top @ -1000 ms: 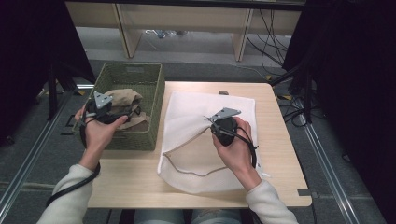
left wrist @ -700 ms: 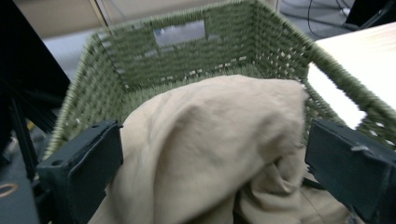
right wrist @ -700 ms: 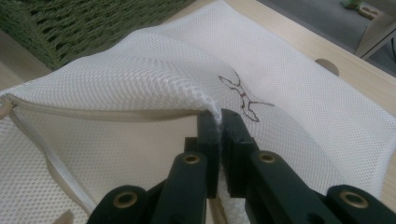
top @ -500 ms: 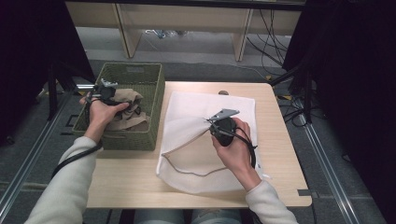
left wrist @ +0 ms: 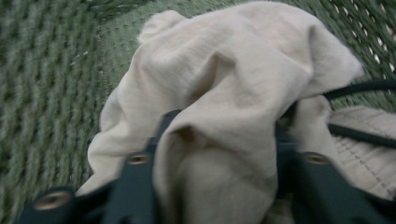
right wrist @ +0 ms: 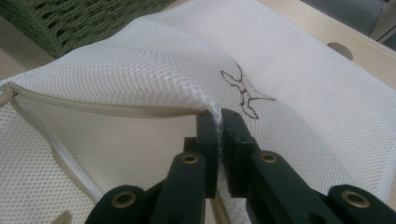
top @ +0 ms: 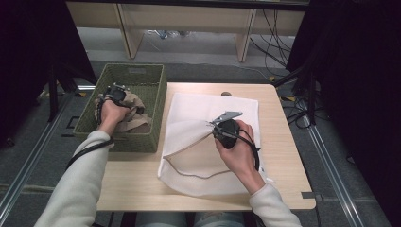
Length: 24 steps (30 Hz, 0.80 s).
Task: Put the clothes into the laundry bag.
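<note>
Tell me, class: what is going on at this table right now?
A person works with a gripper in each hand. The right gripper is shut on the top layer of a white mesh laundry bag lying on the table, lifting it so the zippered mouth gapes. The left gripper is down in the green woven basket, and its fingers have just been closing around a bunched beige garment, which sits between them.

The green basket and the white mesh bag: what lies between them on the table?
In the high view, a narrow strip of bare wooden table separates the green basket from the white mesh bag.
</note>
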Motion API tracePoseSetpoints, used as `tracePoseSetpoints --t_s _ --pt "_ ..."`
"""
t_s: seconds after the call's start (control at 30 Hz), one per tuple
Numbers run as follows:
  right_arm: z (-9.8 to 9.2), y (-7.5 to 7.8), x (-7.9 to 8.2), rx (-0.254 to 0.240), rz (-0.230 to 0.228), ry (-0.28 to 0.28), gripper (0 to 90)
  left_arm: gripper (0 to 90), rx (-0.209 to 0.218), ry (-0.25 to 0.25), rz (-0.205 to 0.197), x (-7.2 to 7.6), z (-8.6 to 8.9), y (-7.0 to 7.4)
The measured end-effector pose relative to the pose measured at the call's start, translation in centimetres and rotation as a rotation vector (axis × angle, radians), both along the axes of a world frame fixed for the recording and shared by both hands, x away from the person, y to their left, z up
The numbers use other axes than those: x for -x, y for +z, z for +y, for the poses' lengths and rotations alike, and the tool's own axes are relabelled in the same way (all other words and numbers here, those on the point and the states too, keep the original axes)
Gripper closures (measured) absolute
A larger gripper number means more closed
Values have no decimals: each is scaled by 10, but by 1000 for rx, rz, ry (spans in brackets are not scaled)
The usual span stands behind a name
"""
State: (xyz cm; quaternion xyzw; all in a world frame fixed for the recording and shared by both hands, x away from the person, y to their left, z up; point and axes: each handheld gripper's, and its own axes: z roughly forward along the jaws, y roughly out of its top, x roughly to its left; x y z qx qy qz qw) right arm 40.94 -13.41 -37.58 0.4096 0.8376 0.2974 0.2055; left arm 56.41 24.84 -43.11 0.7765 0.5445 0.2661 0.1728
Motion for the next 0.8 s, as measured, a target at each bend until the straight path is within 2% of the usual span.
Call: tracePoseSetpoints --t_s 0.07,0.17,0.27,0.33,0.4,0.5,0.57,0.67,0.73,0.8 --pt "0 -1 0 3 -6 1 870 693 16 -4 3 -1 0 -3" --pt "-1 -1 0 2 -4 -1 871 765 43 3 5 -2 3 -2" --pt "-2 -1 -2 11 -14 12 873 780 70 9 -9 -1 6 -1" --pt "-1 0 -1 1 -9 -3 874 801 79 -2 -36 0 9 1" --pt "-2 0 -2 11 -25 14 875 815 94 -6 -58 2 10 3" --pt "-2 0 -2 18 -34 23 875 826 110 -4 -119 6 15 10" --pt "-1 0 -2 9 -28 16 876 830 99 -8 -179 8 18 17" --pt "-1 0 -1 0 -24 -5 876 832 105 -18 -260 13 21 28" --pt "-2 0 -1 10 -35 12 876 832 113 -32 -310 17 21 35" --pt "-2 1 0 -4 -25 -6 876 833 119 -36 -360 23 21 42"
